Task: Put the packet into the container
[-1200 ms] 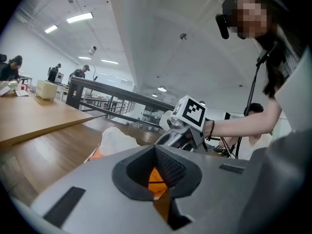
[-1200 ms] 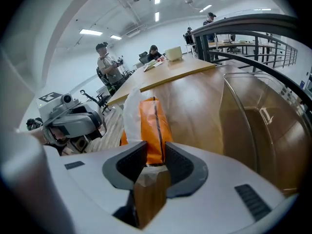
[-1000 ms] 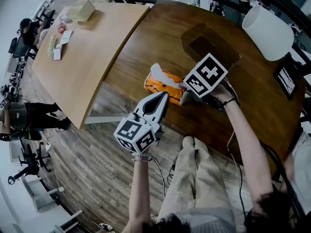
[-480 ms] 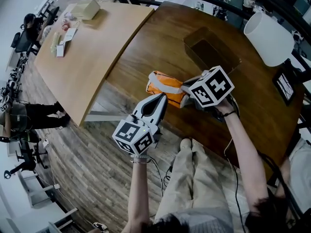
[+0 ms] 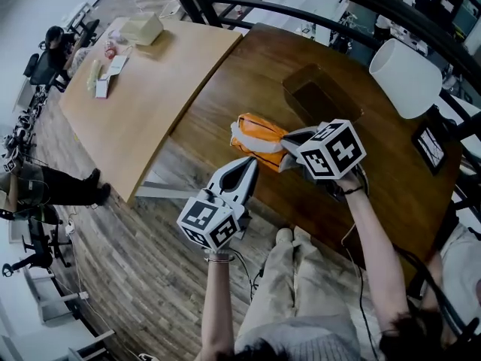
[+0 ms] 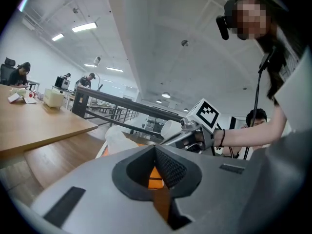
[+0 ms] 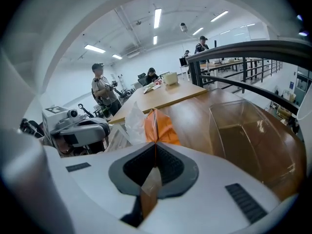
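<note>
Nearest, at lower centre of the head view, the left gripper (image 5: pixel 248 165) has its jaws pressed together on nothing. Its tip points up the frame at the packet's near edge; whether it touches there I cannot tell. In its own view only a sliver of orange shows past the pads.

Just right of centre, the right gripper (image 5: pixel 288 147) is clamped on one end of the orange packet (image 5: pixel 257 135). Its own view shows a thin flap of the wrapper pinched flat between the pads, with the rest of the packet standing out ahead of the tips. The packet looks lifted off the dark wooden table (image 5: pixel 248 66), over its near edge. Its long axis runs leftward from the tips, roughly in line with the jaws.

Farther off, up and to the right of the packet, the clear rectangular container (image 5: pixel 299 76) stands open-topped and looks empty. In the right gripper view it (image 7: pixel 229 145) lies right of the jaw line, while the packet (image 7: pixel 158 126) points straight ahead. So the packet probably has to swing right and away, and the right hand is the nearer one.
</note>
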`<action>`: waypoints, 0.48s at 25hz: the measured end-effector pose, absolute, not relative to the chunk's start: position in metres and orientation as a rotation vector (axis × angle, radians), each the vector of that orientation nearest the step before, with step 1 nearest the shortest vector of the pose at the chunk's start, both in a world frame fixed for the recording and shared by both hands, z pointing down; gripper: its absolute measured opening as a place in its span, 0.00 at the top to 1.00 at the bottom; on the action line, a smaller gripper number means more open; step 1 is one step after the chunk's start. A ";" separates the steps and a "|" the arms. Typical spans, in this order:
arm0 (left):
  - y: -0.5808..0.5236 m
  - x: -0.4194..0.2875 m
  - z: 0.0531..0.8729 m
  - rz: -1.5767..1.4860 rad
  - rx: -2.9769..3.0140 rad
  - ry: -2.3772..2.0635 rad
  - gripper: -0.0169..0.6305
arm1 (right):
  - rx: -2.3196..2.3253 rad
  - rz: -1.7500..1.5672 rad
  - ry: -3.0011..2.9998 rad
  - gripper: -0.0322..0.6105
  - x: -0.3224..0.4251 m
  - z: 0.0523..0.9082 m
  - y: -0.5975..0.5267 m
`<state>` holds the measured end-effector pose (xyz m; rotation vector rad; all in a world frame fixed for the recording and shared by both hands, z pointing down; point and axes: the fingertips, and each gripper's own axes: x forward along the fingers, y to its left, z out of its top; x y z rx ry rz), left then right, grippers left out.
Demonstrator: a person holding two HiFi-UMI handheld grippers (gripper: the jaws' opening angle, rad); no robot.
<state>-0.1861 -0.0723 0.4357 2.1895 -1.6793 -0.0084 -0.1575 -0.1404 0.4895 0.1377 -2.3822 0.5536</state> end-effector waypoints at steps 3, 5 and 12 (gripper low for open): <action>-0.071 -0.182 0.421 -0.021 2.207 -1.695 0.97 | 0.155 0.543 -2.427 0.93 -0.155 0.470 -0.142; -0.070 -0.179 0.408 -0.024 2.228 -1.704 0.97 | 0.170 0.548 -2.461 0.93 -0.151 0.455 -0.144; -0.073 -0.169 0.371 -0.041 2.287 -1.754 0.97 | 0.202 0.528 -2.556 0.93 -0.138 0.410 -0.152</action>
